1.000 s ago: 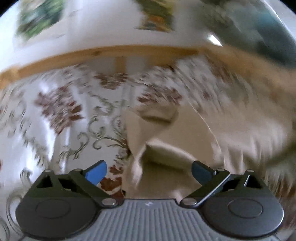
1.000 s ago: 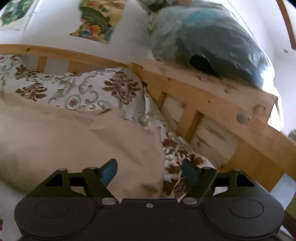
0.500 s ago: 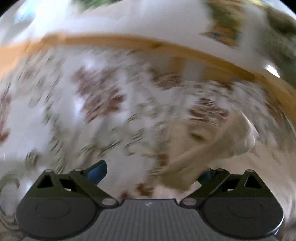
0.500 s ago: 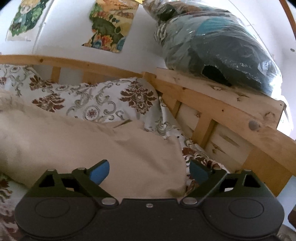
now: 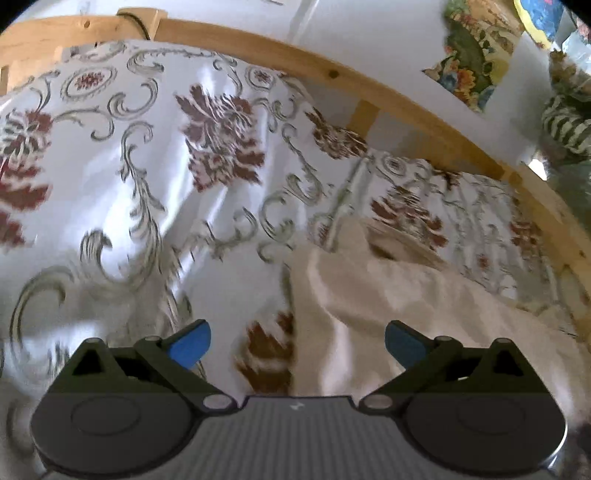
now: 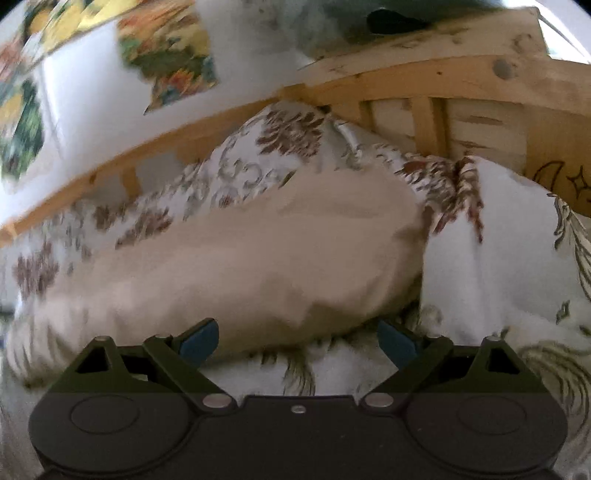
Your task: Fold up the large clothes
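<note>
A large beige garment point(image 5: 417, 295) lies crumpled on the floral bedspread point(image 5: 147, 192), at the lower right of the left wrist view. My left gripper point(image 5: 295, 349) hovers over its left edge, open, blue pads point(image 5: 188, 347) wide apart and pressing on nothing. In the right wrist view the beige garment point(image 6: 258, 254) stretches as a long folded mass across the middle. My right gripper point(image 6: 298, 343) stands open just in front of its near edge, with only bedspread point(image 6: 480, 266) between the pads point(image 6: 397, 343).
A wooden bed rail point(image 5: 369, 85) runs along the far side below a white wall with colourful pictures point(image 5: 469, 62). A wooden headboard point(image 6: 461, 92) carries a plastic-wrapped bundle point(image 6: 351, 26). A floral pillow point(image 6: 273, 147) lies behind the garment.
Both views have rolled. The left gripper has swung left, and the garment fold that lay between its fingers now sits by the right finger. The right jaws have widened and drawn back to the garment's edge.
</note>
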A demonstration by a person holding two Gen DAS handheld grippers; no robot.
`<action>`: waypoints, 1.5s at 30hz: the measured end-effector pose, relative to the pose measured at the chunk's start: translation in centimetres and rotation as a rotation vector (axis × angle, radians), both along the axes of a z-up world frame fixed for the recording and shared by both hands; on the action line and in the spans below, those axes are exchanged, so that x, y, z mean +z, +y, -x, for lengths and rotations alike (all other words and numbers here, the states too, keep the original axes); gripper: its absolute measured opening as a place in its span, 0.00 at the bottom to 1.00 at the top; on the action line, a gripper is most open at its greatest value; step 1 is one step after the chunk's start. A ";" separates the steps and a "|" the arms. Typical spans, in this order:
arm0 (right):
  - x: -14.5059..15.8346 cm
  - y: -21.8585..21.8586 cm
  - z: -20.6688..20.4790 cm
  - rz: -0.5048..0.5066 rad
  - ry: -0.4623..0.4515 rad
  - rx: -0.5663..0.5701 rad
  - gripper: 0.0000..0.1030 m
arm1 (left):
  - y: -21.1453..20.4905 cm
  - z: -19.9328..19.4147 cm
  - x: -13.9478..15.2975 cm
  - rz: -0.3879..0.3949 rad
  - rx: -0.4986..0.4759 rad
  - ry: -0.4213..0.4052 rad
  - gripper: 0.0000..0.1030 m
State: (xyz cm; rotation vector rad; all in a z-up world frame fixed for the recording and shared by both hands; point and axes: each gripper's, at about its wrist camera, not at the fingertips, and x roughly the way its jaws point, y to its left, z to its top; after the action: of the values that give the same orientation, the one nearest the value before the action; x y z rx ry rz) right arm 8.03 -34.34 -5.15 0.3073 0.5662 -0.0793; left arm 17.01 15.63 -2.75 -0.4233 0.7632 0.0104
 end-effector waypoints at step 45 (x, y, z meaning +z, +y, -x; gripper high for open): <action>0.9 -1.0 2.3 -0.023 0.114 -0.265 0.36 | 4.2 2.7 -2.3 0.288 0.223 0.140 0.11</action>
State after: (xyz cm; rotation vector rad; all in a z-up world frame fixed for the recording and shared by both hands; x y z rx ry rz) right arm 5.75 -35.36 -4.27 0.4009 0.6373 -0.3484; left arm 14.31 19.83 -5.07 -0.7869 0.8551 0.1418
